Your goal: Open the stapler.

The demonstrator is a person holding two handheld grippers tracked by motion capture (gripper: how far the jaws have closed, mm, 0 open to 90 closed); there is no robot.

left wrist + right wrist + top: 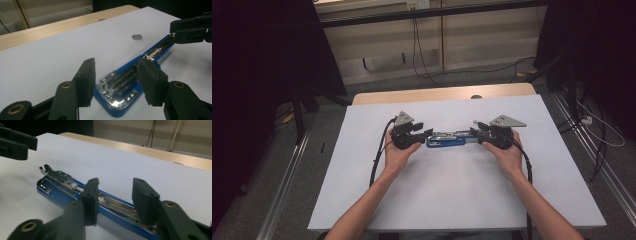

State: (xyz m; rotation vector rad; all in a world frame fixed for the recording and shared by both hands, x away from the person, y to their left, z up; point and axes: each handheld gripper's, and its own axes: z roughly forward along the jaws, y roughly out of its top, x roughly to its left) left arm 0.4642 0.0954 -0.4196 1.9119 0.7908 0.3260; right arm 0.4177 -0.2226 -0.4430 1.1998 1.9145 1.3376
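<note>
White worktop [452, 200] over a wooden table [437, 94]; grey floor and trailing cables [422, 60] behind. An opened blue stapler [447, 140] lies toward the far edge. Left gripper [116, 75] and right gripper [115, 200] straddle its ends, jaws released. 1 staple block [137, 37] lies apart.

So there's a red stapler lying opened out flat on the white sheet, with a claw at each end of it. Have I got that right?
Nearly: the stapler is blue, not red, as the left gripper view shows plainly. The rest holds: it lies opened flat on the white sheet, with the left claw at one end and the right claw at the other.
</note>
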